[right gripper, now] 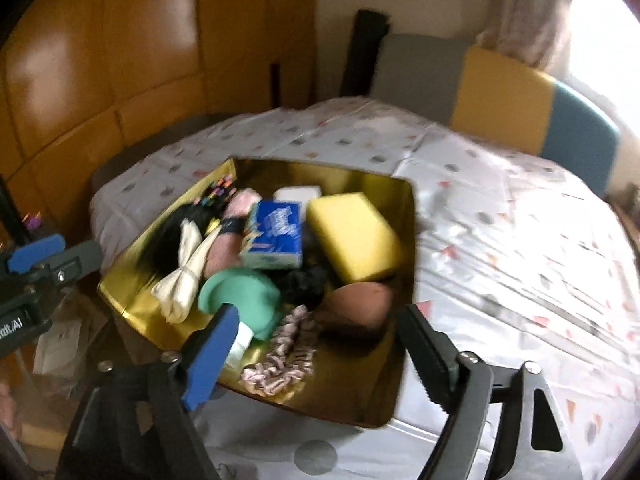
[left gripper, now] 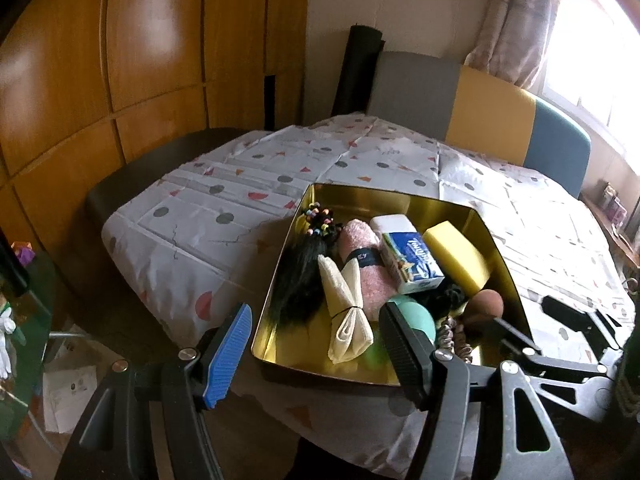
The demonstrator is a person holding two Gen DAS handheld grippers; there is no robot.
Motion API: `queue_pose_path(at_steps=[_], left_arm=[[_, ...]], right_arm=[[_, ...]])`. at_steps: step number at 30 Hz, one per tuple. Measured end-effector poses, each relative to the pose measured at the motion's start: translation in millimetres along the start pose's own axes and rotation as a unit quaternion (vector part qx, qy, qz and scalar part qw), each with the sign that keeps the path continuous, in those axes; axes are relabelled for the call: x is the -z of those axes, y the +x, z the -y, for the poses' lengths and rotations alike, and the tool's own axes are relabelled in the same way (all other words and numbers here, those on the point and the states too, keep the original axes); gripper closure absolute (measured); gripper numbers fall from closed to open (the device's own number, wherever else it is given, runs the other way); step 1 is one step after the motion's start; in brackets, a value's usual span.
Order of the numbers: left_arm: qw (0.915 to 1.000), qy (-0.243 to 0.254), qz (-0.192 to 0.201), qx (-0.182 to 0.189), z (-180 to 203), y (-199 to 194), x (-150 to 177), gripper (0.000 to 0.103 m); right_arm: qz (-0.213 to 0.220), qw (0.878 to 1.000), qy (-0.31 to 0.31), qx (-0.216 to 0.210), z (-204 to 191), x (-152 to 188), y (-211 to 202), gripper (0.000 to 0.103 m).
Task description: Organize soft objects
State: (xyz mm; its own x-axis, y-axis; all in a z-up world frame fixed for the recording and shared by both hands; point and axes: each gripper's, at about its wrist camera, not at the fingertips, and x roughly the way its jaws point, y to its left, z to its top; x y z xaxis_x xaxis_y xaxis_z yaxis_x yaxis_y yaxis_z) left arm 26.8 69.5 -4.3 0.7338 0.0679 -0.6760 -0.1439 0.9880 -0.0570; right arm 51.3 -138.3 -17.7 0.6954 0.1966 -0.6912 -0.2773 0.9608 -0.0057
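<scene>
A gold tin tray (left gripper: 360, 194) (right gripper: 384, 392) sits on the table and holds soft things: a yellow sponge (left gripper: 456, 254) (right gripper: 354, 236), a blue tissue pack (left gripper: 412, 262) (right gripper: 274, 234), a pink rolled towel (left gripper: 366, 264), a tied cream cloth (left gripper: 346, 312) (right gripper: 186, 276), a black hair piece (left gripper: 298, 280), a green sponge (right gripper: 244, 294), a brown sponge (left gripper: 486, 304) (right gripper: 360, 306) and a pink scrunchie (right gripper: 284, 354). My left gripper (left gripper: 316, 352) is open and empty at the tray's near edge. My right gripper (right gripper: 316, 354) is open and empty over the tray's near end.
The table wears a white cloth (left gripper: 224, 216) with coloured spots. A grey, yellow and blue chair back (left gripper: 492, 116) stands behind it. Wooden cabinets (left gripper: 100, 60) fill the left. Papers lie on the floor (left gripper: 68, 392) at lower left. The right wrist view is blurred.
</scene>
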Motion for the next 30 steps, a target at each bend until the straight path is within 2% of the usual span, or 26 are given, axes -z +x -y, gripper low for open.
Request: queue_pose_path(at_steps=[6, 12, 30], left_arm=[[0.9997, 0.002, 0.023, 0.001, 4, -14, 1, 0.036], [0.9992, 0.009, 0.04, 0.001, 7, -24, 1, 0.036], [0.999, 0.012, 0.042, 0.003, 10, -29, 3, 0.036]], right_arm=[[0.044, 0.998, 0.02, 0.032, 4, 0, -29, 0.012], [0.072, 0.996, 0.027, 0.046, 3, 0, -47, 0.011], [0.074, 0.995, 0.037, 0.05, 7, 4, -49, 0.011]])
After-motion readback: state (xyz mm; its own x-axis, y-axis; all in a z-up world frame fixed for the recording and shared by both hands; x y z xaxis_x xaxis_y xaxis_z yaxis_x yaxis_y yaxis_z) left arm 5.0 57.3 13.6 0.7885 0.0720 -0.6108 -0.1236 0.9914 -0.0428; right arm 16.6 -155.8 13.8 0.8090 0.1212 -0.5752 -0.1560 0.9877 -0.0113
